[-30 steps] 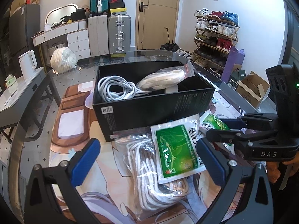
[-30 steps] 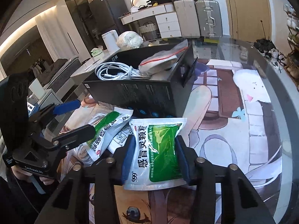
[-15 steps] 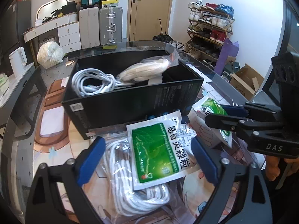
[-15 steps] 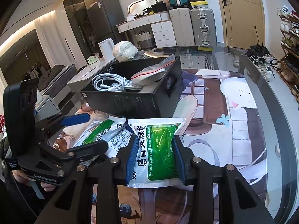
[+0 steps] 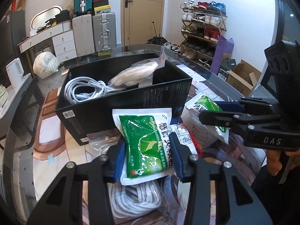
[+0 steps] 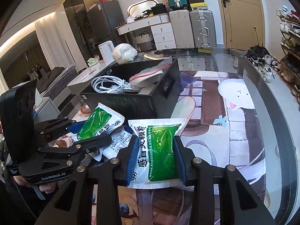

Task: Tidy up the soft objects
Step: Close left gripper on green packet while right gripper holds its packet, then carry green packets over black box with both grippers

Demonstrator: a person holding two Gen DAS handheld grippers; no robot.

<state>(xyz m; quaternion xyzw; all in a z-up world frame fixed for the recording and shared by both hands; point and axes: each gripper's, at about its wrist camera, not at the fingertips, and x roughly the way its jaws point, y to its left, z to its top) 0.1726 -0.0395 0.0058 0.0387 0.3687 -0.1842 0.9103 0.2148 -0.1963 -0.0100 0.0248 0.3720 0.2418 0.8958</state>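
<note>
I have both grippers closed on sachets above the glass table (image 6: 262, 101). My left gripper (image 5: 148, 155), whose jaws have just been closing, now pinches a green-and-white sachet (image 5: 144, 140) across its width; its long axis runs away from me, top edge pointing at the black box (image 5: 105, 112) and tilted slightly left. My right gripper (image 6: 155, 157) clamps a second green sachet (image 6: 159, 146) the same way, long axis along the fingers, far end toward the box's near corner. The box stands just beyond both, holding a coiled white cable (image 5: 84, 90) and a bagged beige item (image 5: 135, 73) that leans on its divider. Under the left sachet lies a bagged coil of white rope (image 5: 135, 202) with printed leaflets (image 6: 120, 140) beside it. A white bundle (image 6: 124, 53) sits on the table well behind the box.
</note>
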